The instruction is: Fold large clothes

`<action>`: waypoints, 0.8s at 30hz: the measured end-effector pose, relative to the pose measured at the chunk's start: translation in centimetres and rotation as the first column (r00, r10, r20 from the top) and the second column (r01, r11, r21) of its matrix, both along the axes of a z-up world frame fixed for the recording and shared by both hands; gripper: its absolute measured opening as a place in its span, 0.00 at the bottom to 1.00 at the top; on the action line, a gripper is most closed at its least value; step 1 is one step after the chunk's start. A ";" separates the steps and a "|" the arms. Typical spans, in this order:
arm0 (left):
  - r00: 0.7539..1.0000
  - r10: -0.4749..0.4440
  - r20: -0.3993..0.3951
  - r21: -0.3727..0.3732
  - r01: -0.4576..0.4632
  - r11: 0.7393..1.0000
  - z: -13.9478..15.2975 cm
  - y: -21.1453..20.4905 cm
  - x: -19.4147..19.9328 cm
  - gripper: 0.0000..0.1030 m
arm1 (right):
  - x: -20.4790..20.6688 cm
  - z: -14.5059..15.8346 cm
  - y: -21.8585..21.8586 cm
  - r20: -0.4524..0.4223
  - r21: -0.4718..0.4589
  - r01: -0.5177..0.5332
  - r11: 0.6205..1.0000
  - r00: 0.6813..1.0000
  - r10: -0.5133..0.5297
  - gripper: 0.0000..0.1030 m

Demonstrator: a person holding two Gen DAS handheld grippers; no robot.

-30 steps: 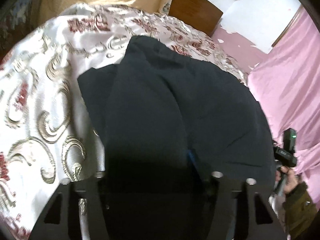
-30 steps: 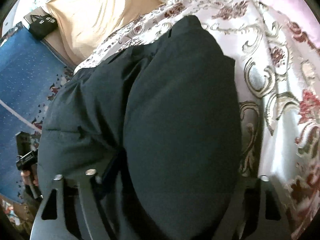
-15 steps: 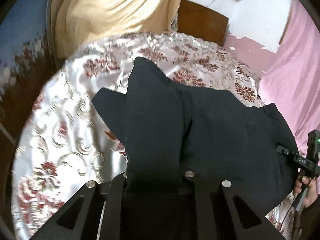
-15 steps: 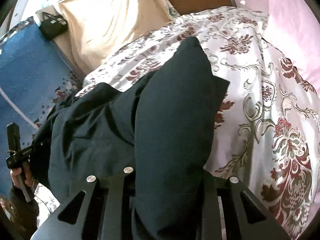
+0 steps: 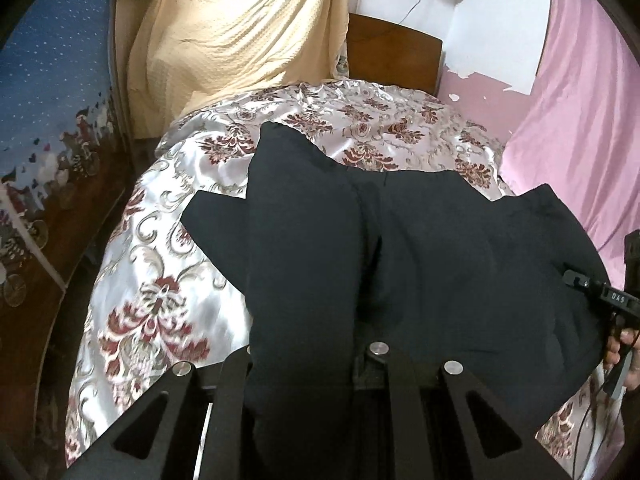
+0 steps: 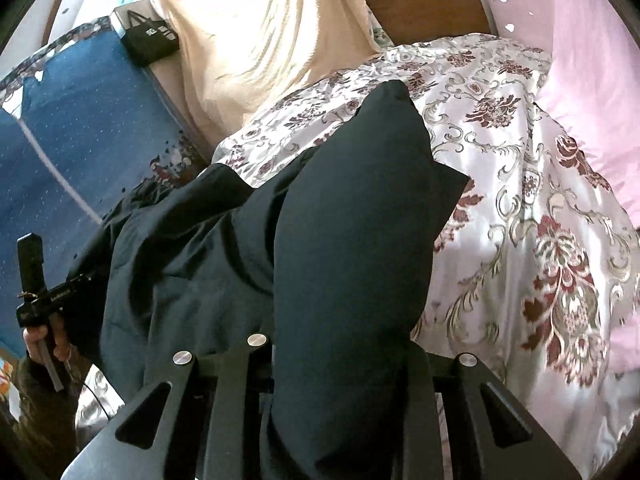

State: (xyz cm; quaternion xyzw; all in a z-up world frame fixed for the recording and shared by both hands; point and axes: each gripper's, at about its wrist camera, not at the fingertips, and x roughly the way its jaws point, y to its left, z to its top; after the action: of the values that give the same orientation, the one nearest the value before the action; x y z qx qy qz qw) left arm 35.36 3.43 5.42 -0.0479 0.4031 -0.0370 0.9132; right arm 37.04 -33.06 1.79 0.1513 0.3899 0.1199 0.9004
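Note:
A large dark navy garment [image 5: 420,248] lies spread on a bed with a shiny floral bedspread [image 5: 160,280]. My left gripper [image 5: 304,360] is shut on a raised fold of the garment's near edge, and the cloth drapes over its fingers. In the right wrist view the same garment [image 6: 352,220] rises in a thick fold into my right gripper [image 6: 340,360], which is also shut on it. The far part of the garment still rests on the bedspread [image 6: 540,240]. A person's hand [image 5: 618,344] on the other handle shows at each view's edge.
A yellow cloth [image 5: 240,32] hangs at the bed's head beside a wooden headboard [image 5: 394,54]. Pink sheeting [image 5: 580,120] borders the bed's right side, and a blue patterned cloth [image 6: 80,128] its left. A black bag [image 6: 150,42] sits on a ledge.
Both grippers closed on the garment's near edge and rose, pulling it up and back. The near folds lifted off the bedspread, and more of the bed and room came into view.

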 end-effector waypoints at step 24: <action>0.997 0.003 -0.074 0.070 0.003 0.998 -8.1 0.2 -4.8 0.31 | -6.3 -7.3 0.9 -0.062 -0.045 0.086 0.995 0.994 -0.089 0.34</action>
State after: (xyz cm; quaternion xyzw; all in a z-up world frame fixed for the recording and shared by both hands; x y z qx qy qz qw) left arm 30.53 3.65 -2.66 -0.0173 0.4378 -0.0210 0.8986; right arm 30.79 -32.17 -5.50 0.1530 0.4141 0.0670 0.8948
